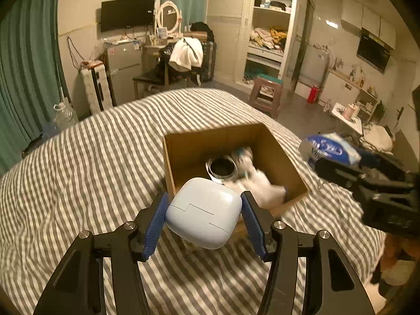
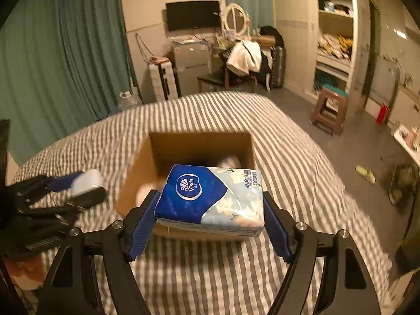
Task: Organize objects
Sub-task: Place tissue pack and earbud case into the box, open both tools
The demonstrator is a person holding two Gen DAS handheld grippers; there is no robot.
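An open cardboard box (image 1: pixel 183 147) sits on the striped bed (image 1: pixel 92 170); it also shows in the right wrist view (image 2: pixel 199 141). Inside lie a tape roll (image 1: pixel 222 167) and white items (image 1: pixel 260 183). My left gripper (image 1: pixel 204 210) is shut on a pale blue rounded case (image 1: pixel 203 211), held above the bed at the box's near left corner. My right gripper (image 2: pixel 210 210) is shut on a blue Vinda tissue pack (image 2: pixel 210 197), held over the box's near edge. The pack shows at the right in the left wrist view (image 1: pixel 332 149), the case at the left in the right wrist view (image 2: pixel 88 181).
The striped bed (image 2: pixel 288 144) fills the foreground. Beyond it stand a chair with clothes (image 1: pixel 183 57), a small fridge (image 1: pixel 123 63), a brown stool (image 1: pixel 266 92) and an open wardrobe (image 1: pixel 267 26). Green curtains (image 2: pixel 52 65) hang at the left.
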